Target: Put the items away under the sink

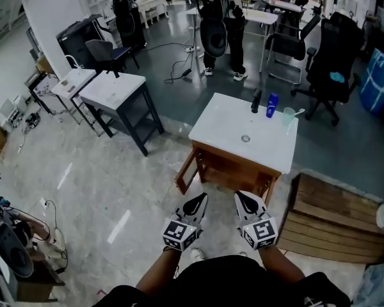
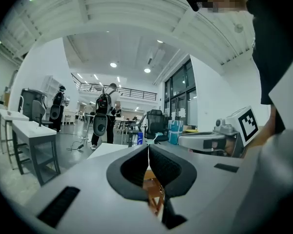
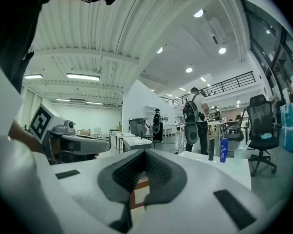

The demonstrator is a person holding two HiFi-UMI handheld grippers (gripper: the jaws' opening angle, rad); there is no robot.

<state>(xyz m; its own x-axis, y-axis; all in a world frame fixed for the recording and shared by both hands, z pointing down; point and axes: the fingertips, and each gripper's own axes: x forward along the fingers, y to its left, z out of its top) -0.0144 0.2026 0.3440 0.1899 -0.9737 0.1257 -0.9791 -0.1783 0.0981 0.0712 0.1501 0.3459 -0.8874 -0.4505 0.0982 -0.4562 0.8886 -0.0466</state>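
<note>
Open workshop floor surrounds the white sink bench (image 1: 227,120). At its far right corner stand a dark bottle (image 1: 256,101), blue bottle (image 1: 272,105) and cup (image 1: 289,116). Fingers of left gripper (image 1: 200,200) and right gripper (image 1: 241,199): closed, empty, short of the near edge. Approach, open fingers, grasp one bottle squarely.

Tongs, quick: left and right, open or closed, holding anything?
Left tongs: closed, nothing between them.
Right tongs: closed, nothing between them.

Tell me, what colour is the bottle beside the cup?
The bottle is blue; head view shows it best.
</note>
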